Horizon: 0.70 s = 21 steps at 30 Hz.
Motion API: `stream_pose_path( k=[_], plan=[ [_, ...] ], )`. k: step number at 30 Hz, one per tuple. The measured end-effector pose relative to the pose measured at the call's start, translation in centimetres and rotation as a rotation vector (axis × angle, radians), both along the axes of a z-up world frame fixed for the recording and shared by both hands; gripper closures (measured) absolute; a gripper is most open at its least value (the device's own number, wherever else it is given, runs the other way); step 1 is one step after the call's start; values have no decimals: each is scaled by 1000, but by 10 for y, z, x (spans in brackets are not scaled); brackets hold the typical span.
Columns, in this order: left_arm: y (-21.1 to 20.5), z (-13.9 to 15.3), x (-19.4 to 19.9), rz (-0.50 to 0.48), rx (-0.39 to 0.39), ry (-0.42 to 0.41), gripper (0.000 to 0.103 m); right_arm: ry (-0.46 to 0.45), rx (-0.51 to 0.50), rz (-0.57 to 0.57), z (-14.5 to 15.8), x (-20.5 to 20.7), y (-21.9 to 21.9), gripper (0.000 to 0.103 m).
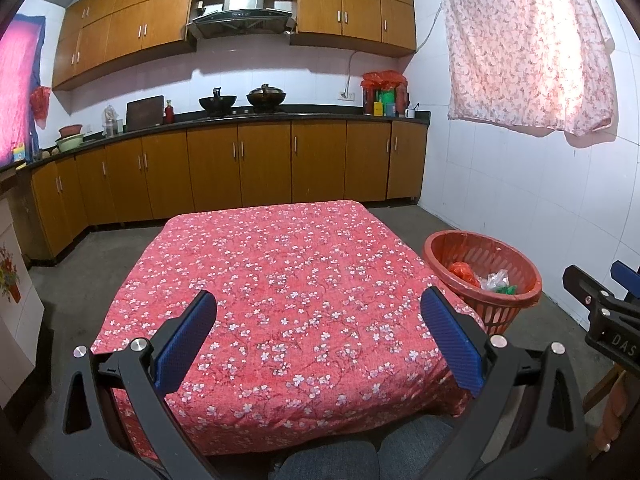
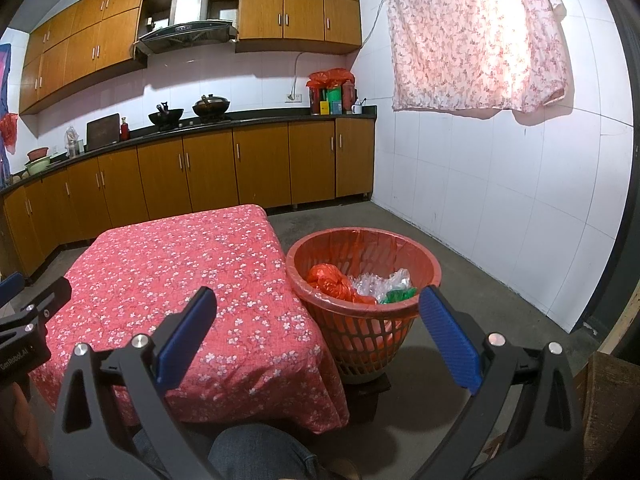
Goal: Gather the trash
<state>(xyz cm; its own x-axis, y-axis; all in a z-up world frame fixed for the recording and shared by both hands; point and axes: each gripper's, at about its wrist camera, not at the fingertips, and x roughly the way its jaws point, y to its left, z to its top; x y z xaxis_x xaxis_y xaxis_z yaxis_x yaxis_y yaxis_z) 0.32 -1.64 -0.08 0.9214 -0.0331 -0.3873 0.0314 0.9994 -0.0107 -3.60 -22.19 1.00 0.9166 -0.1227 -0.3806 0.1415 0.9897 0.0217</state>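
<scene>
Writing: on my right tongs' black body, seen at the right edge of the left wrist view, I read "DAS" – the rest is cut off; on the left tongs' body, at the left edge of the right wrist view, I read what looks like "GenRobot.AI", the first letters partly hidden.
Left tongs (image 1: 318, 342): jaws spread wide, nothing between the blue ribbed pads, held over the near part of the surface.
Right tongs (image 2: 318, 340): also spread wide and empty, held above the near corner of the surface and the basket.
Surface (image 1: 280, 280): a low square top under a red quilted cloth printed with small white blossoms.
Basket (image 2: 400, 332): round red plastic, lattice-sided, lined with thin red film, standing on the grey concrete floor just beside the surface's right edge.
Trash (image 2: 360, 284): inside the basket – a crumpled orange-red plastic bag, clear crinkled plastic and a green scrap beside it.
Person: a knee in blue denim (image 2: 260, 456) below the tongs.
</scene>
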Motion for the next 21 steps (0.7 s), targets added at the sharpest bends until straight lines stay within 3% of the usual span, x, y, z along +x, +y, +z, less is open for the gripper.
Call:
stream_pose_path(
  k=[21],
  plan=[
    [0,1,0,0,0,3,2,6,5,-2,-8,2,1,4]
  ],
)
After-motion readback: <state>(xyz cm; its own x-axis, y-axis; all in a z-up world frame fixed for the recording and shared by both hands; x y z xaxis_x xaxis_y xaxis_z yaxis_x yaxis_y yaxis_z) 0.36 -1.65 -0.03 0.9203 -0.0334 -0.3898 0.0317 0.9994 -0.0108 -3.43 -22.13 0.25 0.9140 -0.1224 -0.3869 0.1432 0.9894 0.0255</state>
